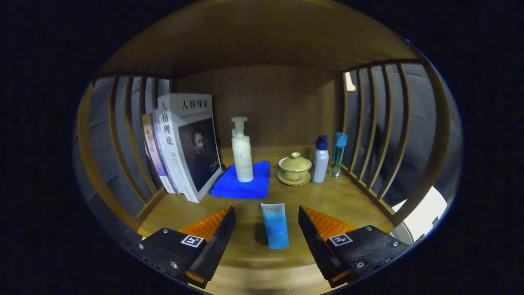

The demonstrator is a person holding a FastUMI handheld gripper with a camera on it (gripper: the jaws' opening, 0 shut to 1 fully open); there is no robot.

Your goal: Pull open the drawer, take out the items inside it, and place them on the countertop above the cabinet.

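Your gripper [266, 229] is spread wide and holds nothing, with the blue tube [274, 225] lying flat on the countertop [348, 200] between the fingers, touching neither. That looks like an item just set down; next you likely return to the drawer for whatever remains.

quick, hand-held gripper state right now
Hand-held gripper: open, holding nothing; the blue tube lies between its fingers, untouched.

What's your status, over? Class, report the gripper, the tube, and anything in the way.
Gripper open, fingers either side of the blue tube, not pressing. Tube lying flat on the wooden countertop. Blue cloth with pump bottle beyond; nothing blocking.
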